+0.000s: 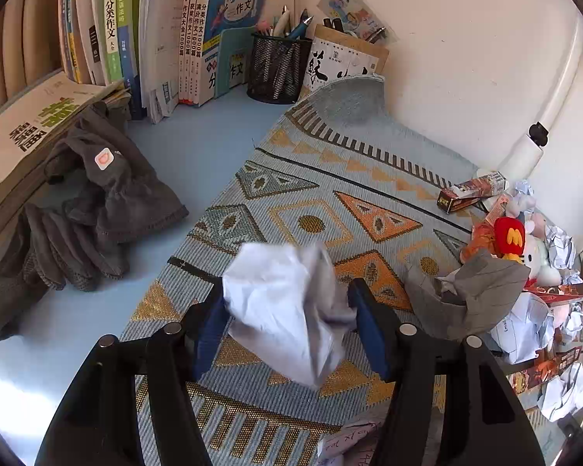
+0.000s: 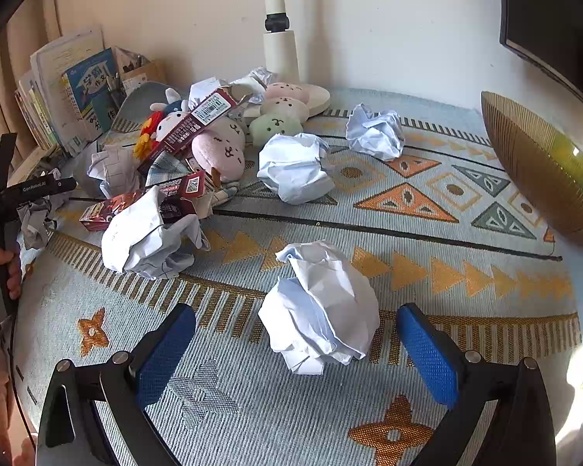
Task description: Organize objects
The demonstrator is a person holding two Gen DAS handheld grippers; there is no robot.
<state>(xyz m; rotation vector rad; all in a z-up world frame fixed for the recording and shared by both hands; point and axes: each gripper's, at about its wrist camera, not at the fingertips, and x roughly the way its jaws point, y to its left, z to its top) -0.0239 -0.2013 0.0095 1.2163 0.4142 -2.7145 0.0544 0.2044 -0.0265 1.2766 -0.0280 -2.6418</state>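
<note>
Left gripper [image 1: 287, 310] closed on a crumpled paper ball [image 1: 287, 306], jaws pressed against both its sides, the wad lifted clear of the patterned mat [image 1: 330, 178], probably for carrying to a bin. Right gripper [image 2: 295, 349] spread wide around a 2nd paper ball [image 2: 318, 306], pads apart from it on each side; ball resting on the mat, not yet pinched. More wads [image 2: 295, 167] scattered near the plush toys [image 2: 221, 147] and red cartons [image 2: 190, 124], heaped together at the lamp base [image 2: 311, 93].

Mesh pen cup [image 1: 278, 66] at the table's back, filled with pens and standing upright beside the books [image 1: 190, 31]. Gold ribbed bowl [image 2: 540, 178] tilted on its side at the right; contents impossible to tell. Grey cloth [image 1: 97, 202] bunched on the bare table.
</note>
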